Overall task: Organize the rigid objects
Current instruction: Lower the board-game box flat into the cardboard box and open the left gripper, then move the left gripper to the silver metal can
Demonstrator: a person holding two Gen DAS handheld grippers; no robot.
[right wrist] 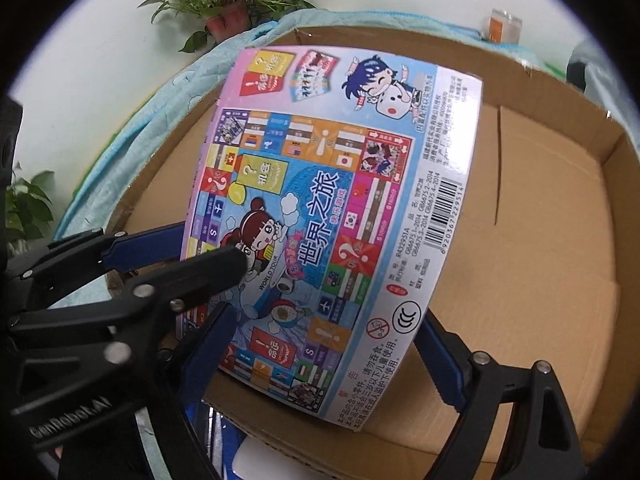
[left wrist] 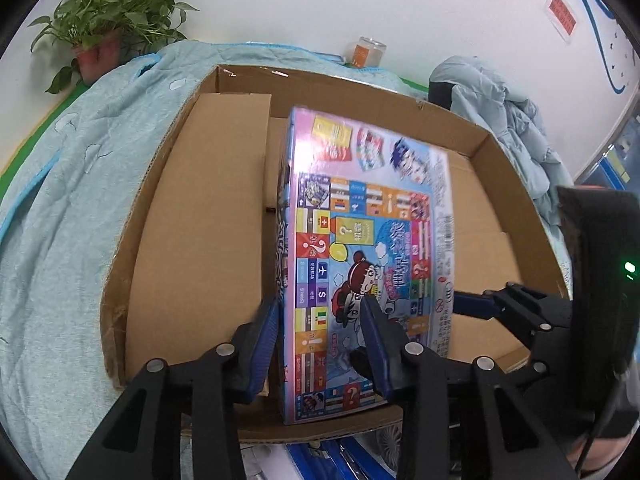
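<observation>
A colourful board game box (left wrist: pixel 360 240) (right wrist: pixel 320 208) stands tilted on its long edge inside a large open cardboard box (left wrist: pixel 360 90) (right wrist: pixel 400 42). My left gripper (left wrist: pixel 322 336) is shut across the game box's thickness at its near end, one blue pad on the side and the other on the printed face. From the right wrist view the left gripper (right wrist: pixel 204 250) comes in from the left. My right gripper (right wrist: pixel 320 356) spans the game box's width, its pads against both long edges. One of its blue fingers (left wrist: pixel 472 306) touches the right edge.
A plain brown carton (left wrist: pixel 208 220) lies against the left wall inside the cardboard box. A light blue quilt (left wrist: pixel 72 200) surrounds it. Behind are a potted plant (left wrist: pixel 108 12), a glass jar (left wrist: pixel 368 52) and a pale blue jacket (left wrist: pixel 512 120).
</observation>
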